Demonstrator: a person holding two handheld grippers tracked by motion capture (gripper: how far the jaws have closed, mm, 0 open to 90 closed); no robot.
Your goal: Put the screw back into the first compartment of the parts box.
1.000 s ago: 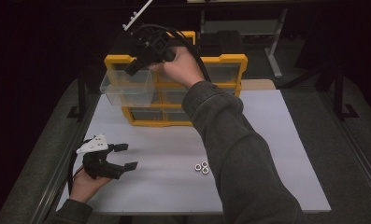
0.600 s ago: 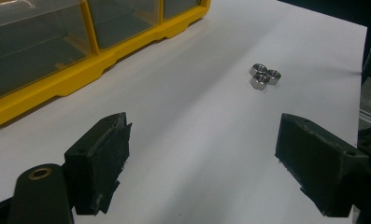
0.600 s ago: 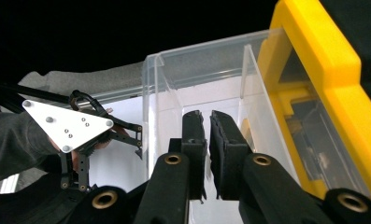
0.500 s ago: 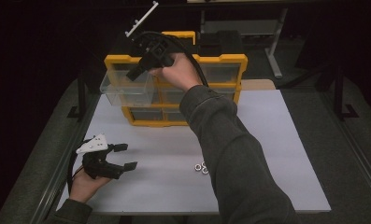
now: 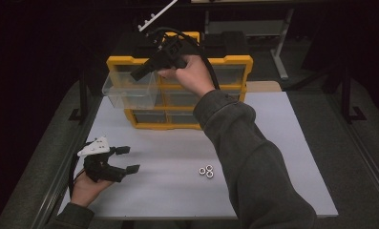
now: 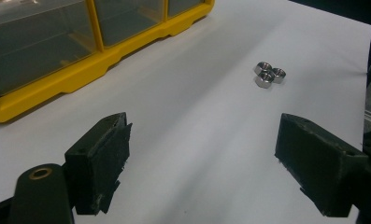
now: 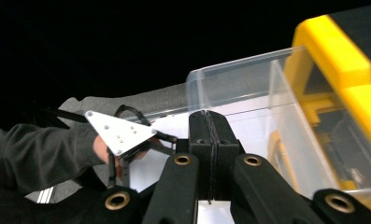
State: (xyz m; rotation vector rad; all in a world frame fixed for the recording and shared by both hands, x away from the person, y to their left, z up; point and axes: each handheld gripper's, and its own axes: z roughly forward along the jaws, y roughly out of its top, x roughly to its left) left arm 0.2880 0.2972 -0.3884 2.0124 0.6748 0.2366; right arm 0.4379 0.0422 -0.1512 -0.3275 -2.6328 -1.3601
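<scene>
While the right gripper (image 7: 210,140) has just pressed its jaws together with nothing visible between them, its tips sit at the rim of the clear drawer (image 5: 130,89), pulled out of the yellow organizer (image 5: 177,90). Whether they touch the rim is hard to tell. Well apart, the left gripper (image 5: 125,159) rests wide open and empty on the white table (image 5: 282,143), facing three nuts (image 6: 267,74) clustered together.

Three steel nuts (image 5: 206,171) lie clustered together on the white surface (image 5: 282,157). One yellow drawer cabinet (image 5: 235,61) stands at the back, with one clear drawer (image 5: 130,90) pulled out of it. Two hand-held tools are in use: a left tool (image 5: 125,159) and a right tool (image 5: 138,74).
</scene>
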